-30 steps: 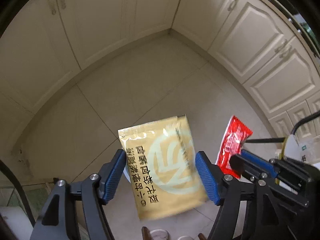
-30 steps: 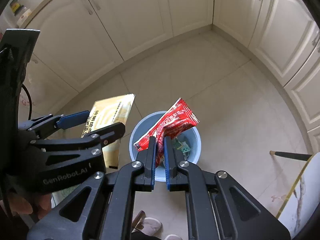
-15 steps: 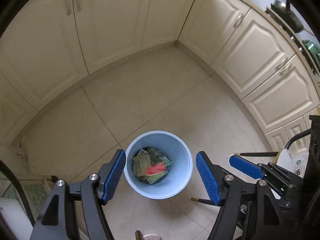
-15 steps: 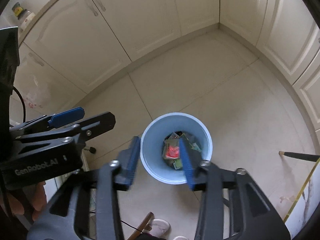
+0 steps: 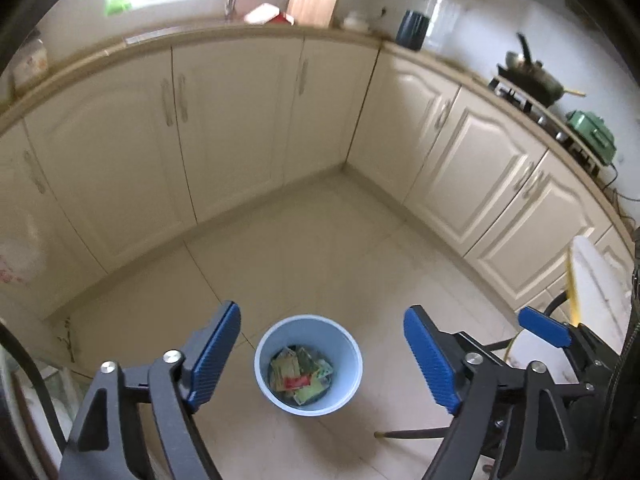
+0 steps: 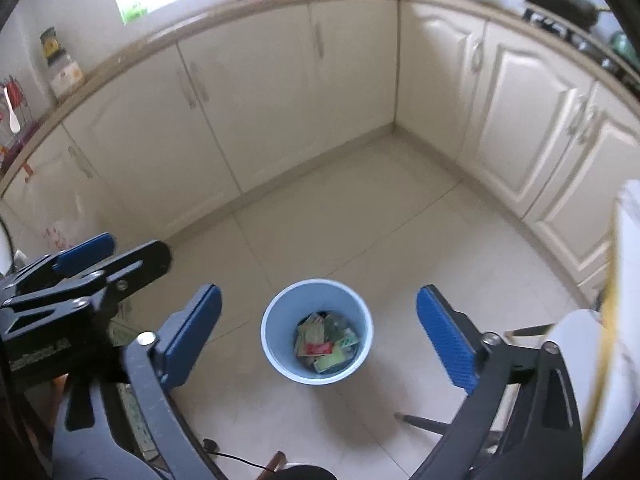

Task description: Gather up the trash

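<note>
2 wrist fisheyes, both high above the kitchen floor and angled steeply down.

The left wrist view looks forward along the left gripper (image 5: 322,356), whose jaws are opening with nothing between them, down at a blue bin (image 5: 308,364) standing well below on the tiled floor (image 5: 320,240); the right gripper (image 5: 542,326) shows at its right edge. The right wrist view looks along the right gripper (image 6: 318,344), jaws likewise opening and empty, from just beside, with the left gripper (image 6: 84,264) at its left edge. Both views share the bin (image 6: 316,330), the floor (image 6: 340,220), the cream corner cabinets (image 5: 240,120) (image 6: 260,100) and the table above them with a bright window.
</note>
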`<state>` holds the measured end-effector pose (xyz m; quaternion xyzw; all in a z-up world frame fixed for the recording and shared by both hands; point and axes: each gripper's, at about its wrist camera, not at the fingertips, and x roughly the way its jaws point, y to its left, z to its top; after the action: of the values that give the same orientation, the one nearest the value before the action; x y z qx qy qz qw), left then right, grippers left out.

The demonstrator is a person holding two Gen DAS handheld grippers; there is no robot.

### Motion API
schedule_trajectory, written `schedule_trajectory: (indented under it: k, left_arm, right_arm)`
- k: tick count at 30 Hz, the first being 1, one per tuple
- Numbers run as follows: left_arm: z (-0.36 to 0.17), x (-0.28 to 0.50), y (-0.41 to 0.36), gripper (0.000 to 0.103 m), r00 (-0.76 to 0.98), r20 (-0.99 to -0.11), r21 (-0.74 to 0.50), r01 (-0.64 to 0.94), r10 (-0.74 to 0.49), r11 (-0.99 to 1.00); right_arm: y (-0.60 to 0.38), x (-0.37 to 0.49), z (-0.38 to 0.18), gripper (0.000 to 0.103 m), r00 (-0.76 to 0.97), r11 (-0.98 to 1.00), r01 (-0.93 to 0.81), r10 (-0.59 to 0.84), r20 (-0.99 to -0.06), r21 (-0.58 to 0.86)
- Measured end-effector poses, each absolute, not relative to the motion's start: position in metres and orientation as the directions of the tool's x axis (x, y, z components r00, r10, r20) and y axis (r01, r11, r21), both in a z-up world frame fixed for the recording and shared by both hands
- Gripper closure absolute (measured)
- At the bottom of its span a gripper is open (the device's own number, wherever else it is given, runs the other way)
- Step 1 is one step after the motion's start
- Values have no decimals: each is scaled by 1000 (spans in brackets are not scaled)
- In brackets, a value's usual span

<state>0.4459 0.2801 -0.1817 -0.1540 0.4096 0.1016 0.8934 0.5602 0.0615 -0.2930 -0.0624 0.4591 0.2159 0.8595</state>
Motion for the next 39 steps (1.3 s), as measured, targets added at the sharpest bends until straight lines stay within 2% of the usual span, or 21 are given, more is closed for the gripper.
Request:
schedule_trajectory:
  k: [8, 16, 20, 31, 37, 39]
  left_arm:
    - [-128, 367, 219, 15, 669, -732, -116, -305, 126, 945]
    - [-68, 282, 142, 11, 701, -704, -107, -255, 108, 961]
    - [-46, 241, 121, 11, 742, -664, -108, -215, 90, 971]
    - [8, 109, 53, 10, 885, -464, -57, -68, 34, 996]
    - [31, 21, 29, 7, 953, -302, -24, -12, 5, 1000]
    - [38, -9, 26, 3, 973, -232, -32, 0, -8, 999]
  right_arm:
    - [31, 498, -234, 0, 552, 921, -389, 256, -793, 26]
    - [0, 435, -181, 0, 618, 939, -343, 205, -759, -25]
    - [-21, 401, -159, 0, 658, 951, -306, 179, -731, -42]
    - [-84, 313, -88, 0, 797, 985, -166, 100, -596, -56]
    - [-102, 257, -43, 0, 878, 991, -96, 40, -477, -94]
    - [-105, 236, -26, 0, 916, 992, -64, 15, -402, -110]
